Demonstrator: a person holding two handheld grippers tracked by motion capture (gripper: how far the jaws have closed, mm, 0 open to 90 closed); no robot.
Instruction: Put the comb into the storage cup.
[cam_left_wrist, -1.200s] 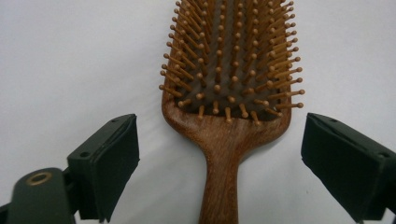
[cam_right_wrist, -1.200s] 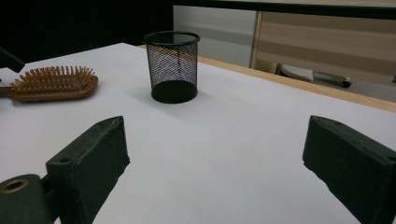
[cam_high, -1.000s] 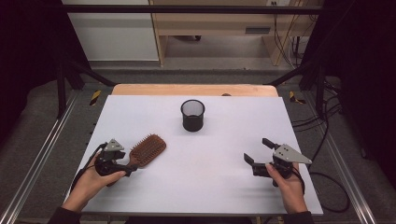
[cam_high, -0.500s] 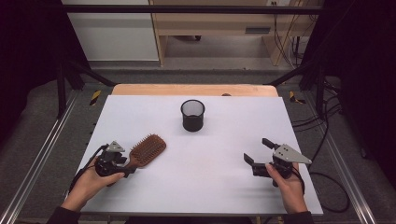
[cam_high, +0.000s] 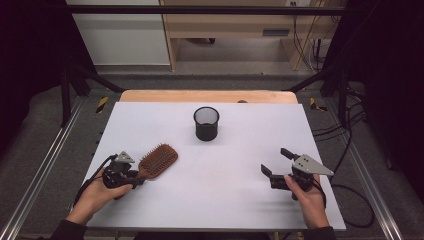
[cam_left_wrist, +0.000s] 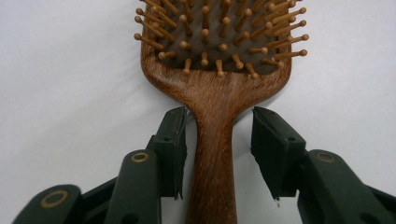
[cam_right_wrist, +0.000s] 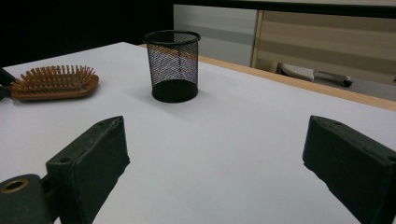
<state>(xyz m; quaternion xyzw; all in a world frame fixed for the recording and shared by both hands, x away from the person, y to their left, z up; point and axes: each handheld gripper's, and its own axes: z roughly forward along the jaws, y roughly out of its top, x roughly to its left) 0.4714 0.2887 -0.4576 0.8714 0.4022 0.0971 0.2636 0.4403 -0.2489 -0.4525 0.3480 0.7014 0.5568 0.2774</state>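
Observation:
A wooden paddle hairbrush lies bristles up on the white table, at the left. My left gripper is open and straddles the brush handle. In the left gripper view the hairbrush has its handle between the jaws of my left gripper. The left jaw is nearly against the wood and the right jaw stands a small gap away. My right gripper rests at the right, wide open and holding nothing. The right gripper view looks past my right gripper to the hairbrush far off.
A black mesh cup stands upright at the table's middle back; the same mesh cup is straight ahead of the right jaws. A wooden strip borders the far edge. Metal rails run along both sides.
The left gripper has settled slightly lower around the brush handle. The brush, the cup and the right gripper have not moved.

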